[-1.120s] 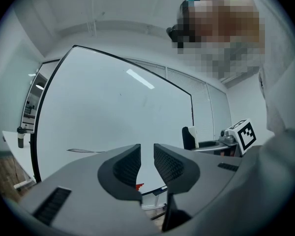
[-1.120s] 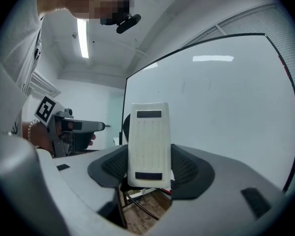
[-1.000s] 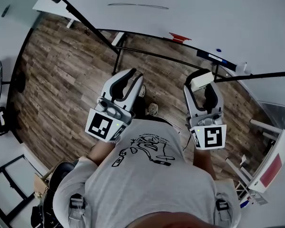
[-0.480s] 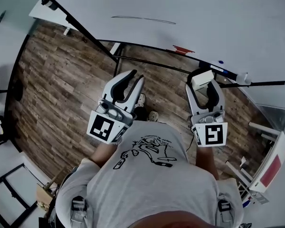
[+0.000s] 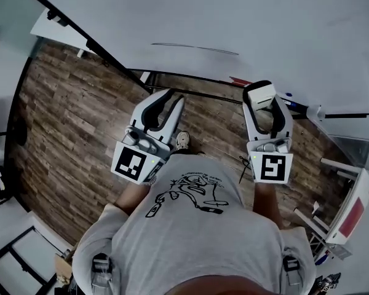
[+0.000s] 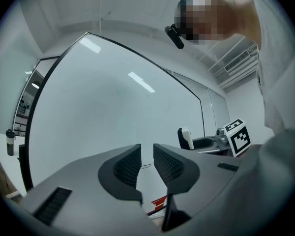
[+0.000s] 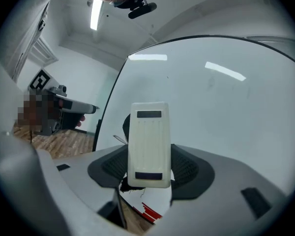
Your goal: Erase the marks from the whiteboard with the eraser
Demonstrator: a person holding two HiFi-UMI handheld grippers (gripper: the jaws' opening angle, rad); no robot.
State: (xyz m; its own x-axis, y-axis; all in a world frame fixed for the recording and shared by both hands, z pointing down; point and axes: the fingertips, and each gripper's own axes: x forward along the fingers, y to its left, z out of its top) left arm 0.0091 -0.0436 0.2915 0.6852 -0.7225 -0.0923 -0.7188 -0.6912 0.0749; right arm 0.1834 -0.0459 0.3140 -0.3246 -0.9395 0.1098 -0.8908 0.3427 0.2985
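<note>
A brown wood-plank floor (image 5: 67,121) lies below. A grey printed T-shirt (image 5: 190,226) fills the foreground, with a shoe (image 5: 182,141) just beyond it. A dark bottle (image 6: 10,141) stands upright at far left.

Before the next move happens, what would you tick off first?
1. Grip: the eraser sits clamped between the jaws of the right gripper: ok.
2. Contact: eraser pressed against the whiteboard: cannot tell.
3. Target: a dark line shows on the board, up and left of the eraser: ok.
4. Spare tool: the left gripper has its jaws slightly apart and holds nothing: ok.
</note>
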